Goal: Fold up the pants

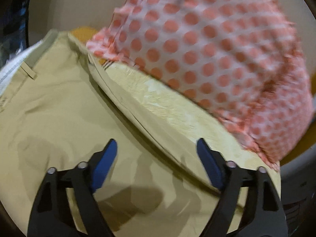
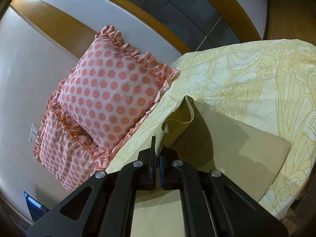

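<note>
Beige pants (image 1: 59, 106) lie spread on the bed in the left wrist view, with the waistband and a belt loop at the upper left. My left gripper (image 1: 157, 148) is open and empty, just above the pants fabric. In the right wrist view my right gripper (image 2: 158, 154) is shut on a lifted edge of the beige pants (image 2: 179, 118), which hangs in a fold above the rest of the pants (image 2: 246, 154) lying flat on the bed.
Pink polka-dot pillows (image 2: 110, 96) with ruffled edges rest at the head of the bed, also close in the left wrist view (image 1: 207, 45). A yellow patterned bedsheet (image 2: 256, 75) covers the bed. A wooden headboard and white wall stand behind.
</note>
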